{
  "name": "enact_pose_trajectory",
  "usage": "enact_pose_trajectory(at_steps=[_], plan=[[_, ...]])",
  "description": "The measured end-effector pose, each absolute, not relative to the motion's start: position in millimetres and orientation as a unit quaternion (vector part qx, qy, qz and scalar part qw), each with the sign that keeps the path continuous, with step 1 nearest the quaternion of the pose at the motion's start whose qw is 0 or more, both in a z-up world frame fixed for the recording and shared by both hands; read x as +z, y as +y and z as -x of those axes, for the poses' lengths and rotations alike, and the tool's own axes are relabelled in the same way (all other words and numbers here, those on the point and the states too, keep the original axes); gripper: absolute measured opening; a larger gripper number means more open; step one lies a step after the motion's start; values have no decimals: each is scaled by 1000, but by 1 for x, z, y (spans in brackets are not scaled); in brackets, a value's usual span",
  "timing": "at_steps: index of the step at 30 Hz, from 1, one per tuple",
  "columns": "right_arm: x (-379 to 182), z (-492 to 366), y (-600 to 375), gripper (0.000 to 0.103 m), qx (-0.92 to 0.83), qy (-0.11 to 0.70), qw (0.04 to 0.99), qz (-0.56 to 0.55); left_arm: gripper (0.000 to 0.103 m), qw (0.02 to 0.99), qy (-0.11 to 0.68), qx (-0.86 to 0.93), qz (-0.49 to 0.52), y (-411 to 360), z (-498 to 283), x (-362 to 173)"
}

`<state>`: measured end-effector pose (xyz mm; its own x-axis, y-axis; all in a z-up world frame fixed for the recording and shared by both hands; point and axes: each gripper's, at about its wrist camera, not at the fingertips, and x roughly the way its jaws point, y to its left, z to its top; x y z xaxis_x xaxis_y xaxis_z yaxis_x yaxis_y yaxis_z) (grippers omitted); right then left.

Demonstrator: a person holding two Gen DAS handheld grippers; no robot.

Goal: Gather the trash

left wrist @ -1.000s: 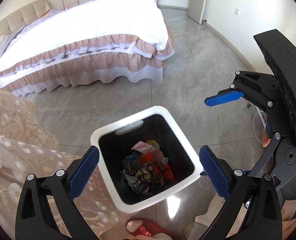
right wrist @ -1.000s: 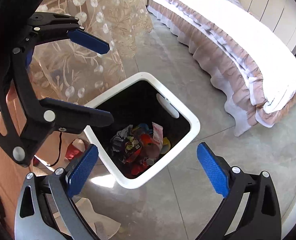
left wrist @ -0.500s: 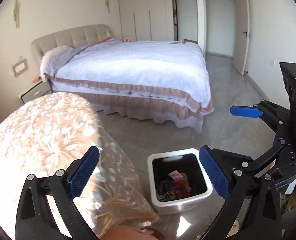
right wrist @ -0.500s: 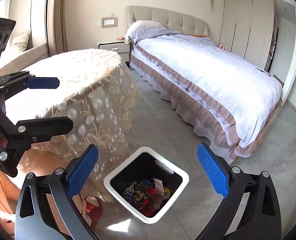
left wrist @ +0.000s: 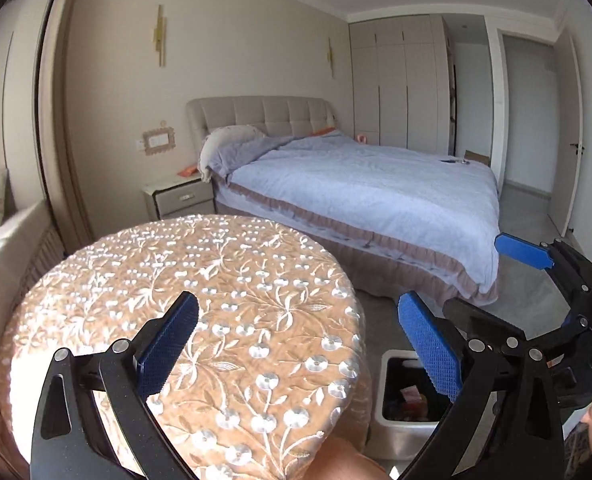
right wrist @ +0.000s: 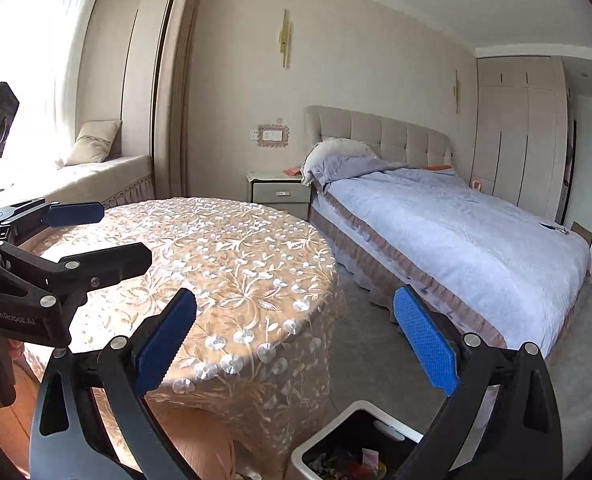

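A white square trash bin [left wrist: 388,396] with a black inside stands on the floor beside the round table; several colourful wrappers [left wrist: 410,396] lie in it. It also shows at the bottom of the right wrist view [right wrist: 336,432]. My left gripper [left wrist: 296,344] is open and empty, held above the table's near edge. My right gripper [right wrist: 293,342] is open and empty, above the table's right side and the bin. The right gripper shows in the left wrist view [left wrist: 492,284], and the left gripper in the right wrist view [right wrist: 107,236].
A round table [left wrist: 223,272] under an embroidered peach cloth fills the near foreground. A bed [left wrist: 368,188] with a lilac cover stands behind, a nightstand [left wrist: 179,196] left of it. A window seat [right wrist: 95,176] is far left, wardrobes [left wrist: 400,80] and a door [left wrist: 568,128] right.
Both grippers have risen and tilted up from looking down into the bin to looking across the room. The bin has slid to the bottom of both views. Both stay open and empty.
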<state>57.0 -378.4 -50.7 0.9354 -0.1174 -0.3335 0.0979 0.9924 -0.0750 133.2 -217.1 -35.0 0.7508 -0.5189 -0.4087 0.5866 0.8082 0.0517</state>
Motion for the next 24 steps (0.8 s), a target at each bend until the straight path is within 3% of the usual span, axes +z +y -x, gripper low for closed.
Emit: enact_pose_trajectory(at_steps=[14, 24], plan=[[-14, -71, -288, 98, -9, 142, 989, 30, 98, 973, 159, -165, -34, -97, -116, -8], [0, -70, -255, 98, 28, 135, 990, 19, 98, 982, 152, -107, -38, -63, -106, -8]])
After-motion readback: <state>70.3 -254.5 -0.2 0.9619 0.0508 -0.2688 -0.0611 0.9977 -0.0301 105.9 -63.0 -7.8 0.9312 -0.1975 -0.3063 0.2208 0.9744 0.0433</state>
